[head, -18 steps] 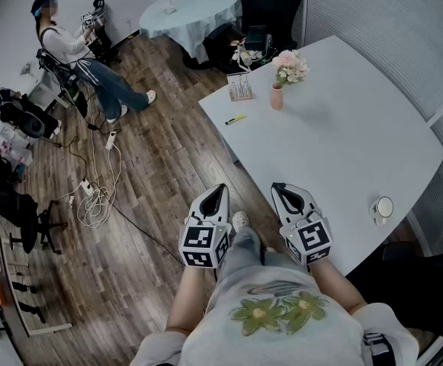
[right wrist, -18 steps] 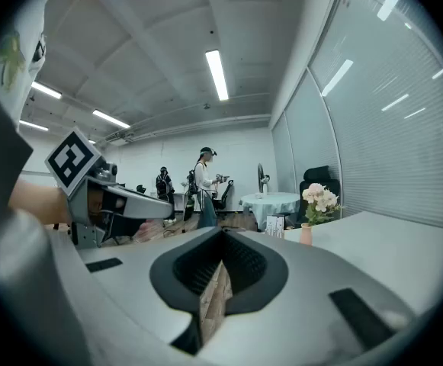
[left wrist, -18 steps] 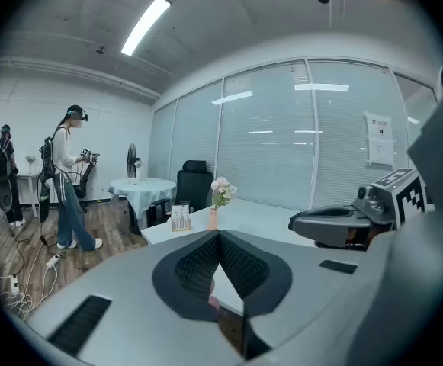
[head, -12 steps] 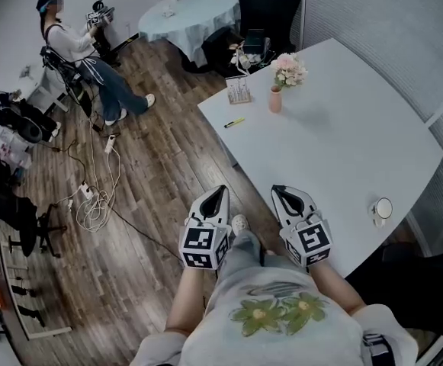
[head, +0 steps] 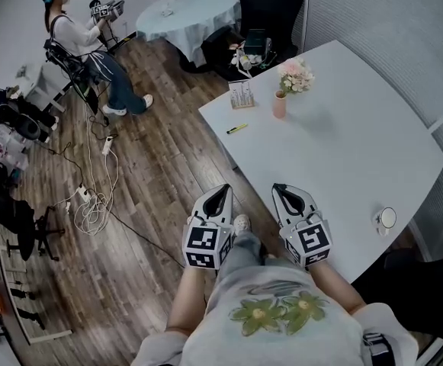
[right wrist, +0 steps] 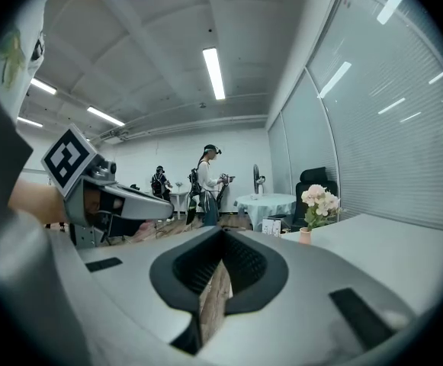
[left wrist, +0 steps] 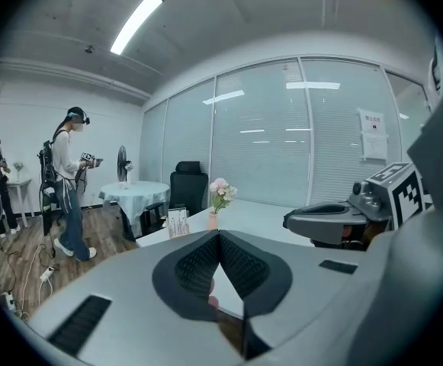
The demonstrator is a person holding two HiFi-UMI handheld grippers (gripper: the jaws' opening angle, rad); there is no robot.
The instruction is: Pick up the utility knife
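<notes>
Jaws: together at the tips on the left gripper and on the right gripper, with nothing between either pair.
Left gripper position: held low in front of the person's body, over the wooden floor just off the table's near corner, tilted slightly downward.
Right gripper position: just beside the left one, its tips over the near edge of the white table.
Utility knife: a small yellow-and-dark tool lying flat on the white table, close to the table's left edge in the head view. It is well apart from both grippers and untouched.
Card stand: upright near the table's far corner, a little beyond the knife.
Vase: pink, upright, holding pale pink flowers. It stands to the right of the card stand and near the knife.
Cup: alone at the table's right edge, far from the knife.
Beyond the table: a black office chair and a round table with a pale cloth.
Far left: another person stands on the wooden floor, with cables lying loose nearby.
</notes>
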